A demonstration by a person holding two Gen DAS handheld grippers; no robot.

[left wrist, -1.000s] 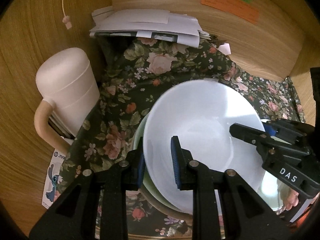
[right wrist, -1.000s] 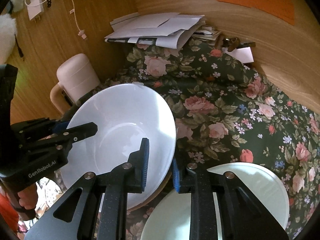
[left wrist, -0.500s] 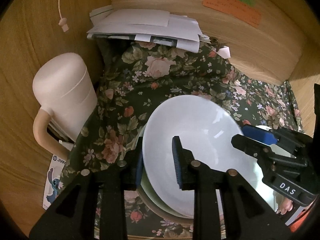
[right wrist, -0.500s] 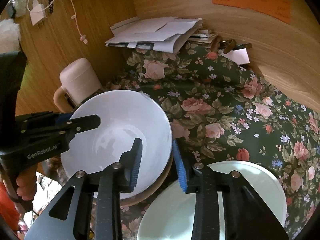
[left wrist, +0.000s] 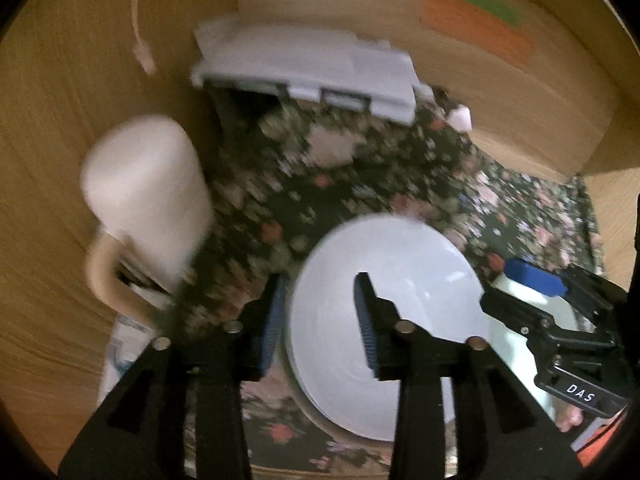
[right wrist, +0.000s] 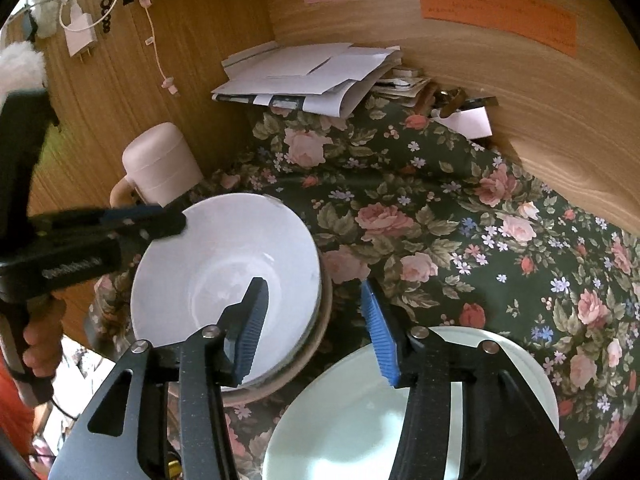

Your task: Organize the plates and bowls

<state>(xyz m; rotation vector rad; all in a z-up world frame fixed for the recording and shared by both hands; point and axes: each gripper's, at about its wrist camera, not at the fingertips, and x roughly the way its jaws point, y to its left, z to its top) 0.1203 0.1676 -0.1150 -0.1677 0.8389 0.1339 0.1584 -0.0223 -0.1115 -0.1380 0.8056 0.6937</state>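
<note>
A white bowl [left wrist: 404,280] [right wrist: 216,264] rests nested in a tan bowl [right wrist: 324,320] on the floral cloth. My left gripper [left wrist: 320,292] straddles the bowl's left rim; its jaws are opening and the blue pads stand off the rim. My right gripper [right wrist: 314,292] straddles the opposite rim, one finger inside and one outside; its jaws are opening too, clear of the bowl. Each gripper shows in the other's view: the right gripper [left wrist: 520,292] and the left gripper [right wrist: 160,220]. A pale green plate [right wrist: 352,420] lies under the right gripper.
A cream lidded mug [right wrist: 160,164] [left wrist: 148,188] stands close left of the bowls. A stack of papers [right wrist: 312,76] lies at the back. Wooden walls [right wrist: 540,128] enclose the floral cloth [right wrist: 440,220] at left, back and right. A charger cable [right wrist: 156,52] hangs at left.
Both grippers have let go of the white bowl's rim and their jaws have spread. The bowl has come down level into the stack. The left wrist view has blurred.
</note>
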